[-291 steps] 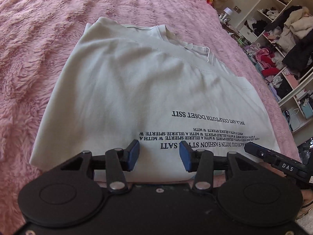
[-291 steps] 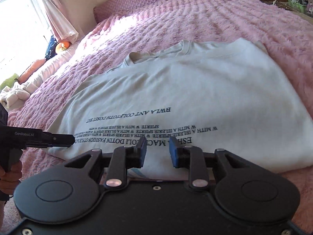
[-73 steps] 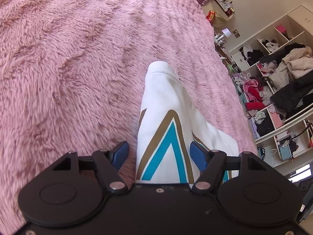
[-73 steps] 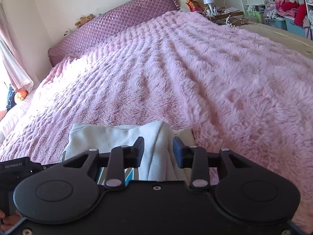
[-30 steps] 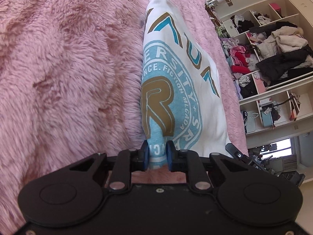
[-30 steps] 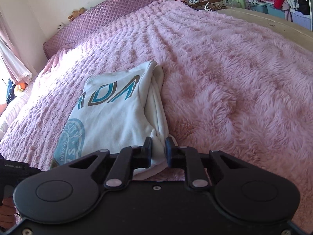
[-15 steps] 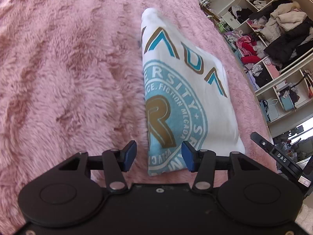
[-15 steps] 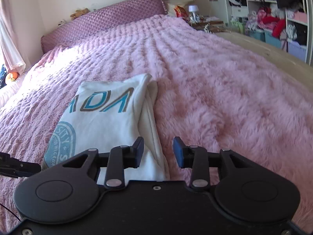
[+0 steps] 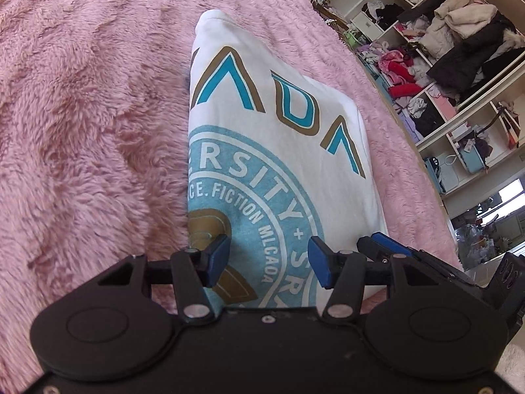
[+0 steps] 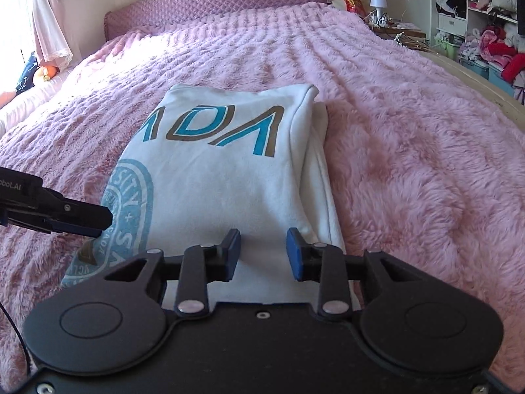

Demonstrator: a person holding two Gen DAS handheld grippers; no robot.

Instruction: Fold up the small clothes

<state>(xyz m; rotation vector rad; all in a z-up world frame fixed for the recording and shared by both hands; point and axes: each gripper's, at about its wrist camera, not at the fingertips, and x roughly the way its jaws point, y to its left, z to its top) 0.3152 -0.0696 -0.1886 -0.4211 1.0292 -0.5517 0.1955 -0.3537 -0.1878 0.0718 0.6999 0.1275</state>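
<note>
**Folded shirt lies lengthwise ahead of both grippers**

The white printed shirt (image 10: 216,177) lies folded into a long packet on the pink fluffy bed cover (image 10: 410,151). Its long axis runs straight away from both grippers, from the near short edge just under the fingers toward the quilted headboard (image 10: 213,0) at the far end. The teal and gold lettering sits on the far half; the round teal crest sits on the near half, toward the left side.

The left gripper (image 9: 268,262) hangs over the near left part of the packet, above the crest. Its jaws are opening, about half spread, and nothing is pinched between them; the cloth lies flat below. The right gripper (image 10: 262,254) hangs over the near right part, close to the stacked side layers that show along the right long edge. Its jaws are closing, fairly narrow, and the blue pads (image 10: 233,251) press on nothing.

Both grippers are about equally near the near short edge, each over its own corner. Judging from this, if a further fold is wanted, it would carry that near edge away along the long axis toward the lettering. The packet already looks compact, so the fold may well be finished.
</note>
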